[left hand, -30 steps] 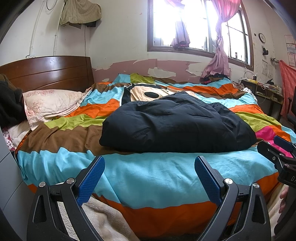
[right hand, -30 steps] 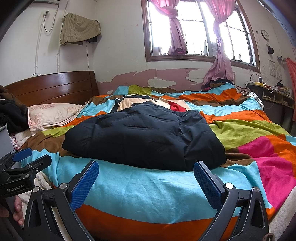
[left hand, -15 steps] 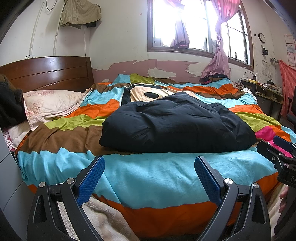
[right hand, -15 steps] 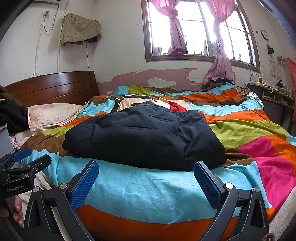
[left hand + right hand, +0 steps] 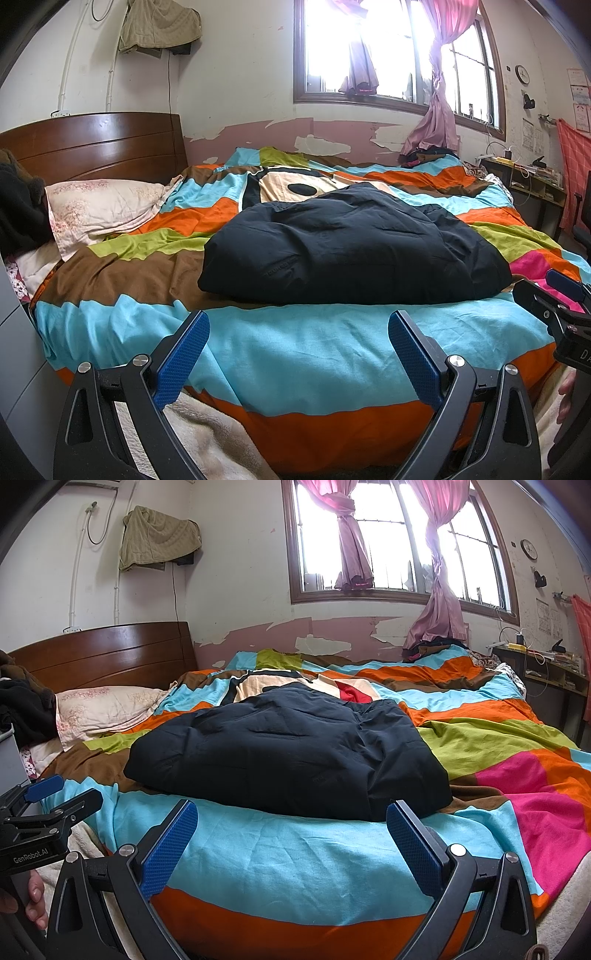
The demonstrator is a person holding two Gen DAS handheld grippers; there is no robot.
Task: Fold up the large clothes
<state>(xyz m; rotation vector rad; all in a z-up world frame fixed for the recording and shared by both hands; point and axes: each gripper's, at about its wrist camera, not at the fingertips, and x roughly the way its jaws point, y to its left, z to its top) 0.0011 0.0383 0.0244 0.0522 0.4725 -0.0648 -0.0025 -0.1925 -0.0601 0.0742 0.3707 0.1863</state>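
A large dark navy garment [image 5: 351, 247] lies folded in a thick bundle on the striped bedspread [image 5: 295, 343]; it also shows in the right wrist view [image 5: 288, 757]. My left gripper [image 5: 297, 354] is open and empty, held off the bed's near edge, short of the garment. My right gripper [image 5: 290, 843] is open and empty, also at the near edge, just short of the garment's front right corner. Each gripper shows at the edge of the other's view: the right one [image 5: 561, 306] and the left one [image 5: 48, 805].
A pillow [image 5: 103, 206] and dark clothes [image 5: 18, 210] lie at the left by the wooden headboard [image 5: 92, 147]. A cream blanket [image 5: 207, 435] hangs below the bedspread. A desk [image 5: 532, 184] stands at the far right under the window [image 5: 388, 55].
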